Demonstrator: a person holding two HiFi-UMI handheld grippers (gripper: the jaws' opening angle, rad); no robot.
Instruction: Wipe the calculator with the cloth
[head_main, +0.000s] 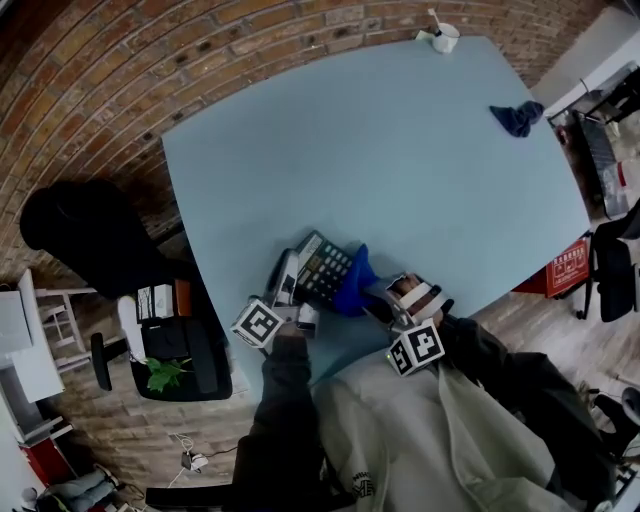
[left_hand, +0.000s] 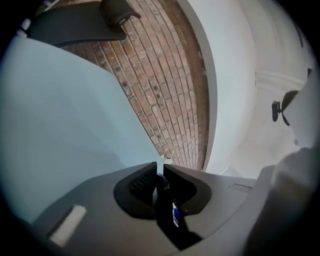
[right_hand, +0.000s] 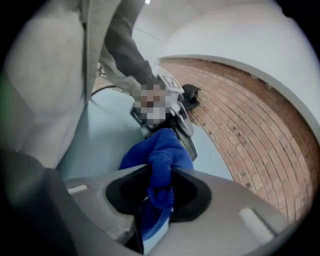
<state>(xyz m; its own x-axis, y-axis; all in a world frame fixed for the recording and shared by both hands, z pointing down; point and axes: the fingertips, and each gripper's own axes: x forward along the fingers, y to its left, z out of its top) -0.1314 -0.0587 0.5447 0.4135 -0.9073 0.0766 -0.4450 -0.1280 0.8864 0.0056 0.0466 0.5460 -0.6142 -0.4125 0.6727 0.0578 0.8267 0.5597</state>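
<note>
Slippage threatens: left gripper (left_hand: 161, 175) pinches the dark keypad calculator (head_main: 322, 268) edgewise over the pale blue tabletop (head_main: 380, 150), near side; right gripper (right_hand: 160, 175), clamped on blue fleecy cloth (right_hand: 160, 150), could push it free.

Pale blue table (head_main: 380, 150). The calculator (head_main: 322, 268) lies tilted near its near edge. The left gripper (head_main: 290, 282) is at the calculator's left side. The right gripper (head_main: 385, 296) holds the blue cloth (head_main: 357, 285) against its right side. A dark blue cloth (head_main: 517, 118) and a white cup (head_main: 445, 38) sit well apart at the far side.
</note>
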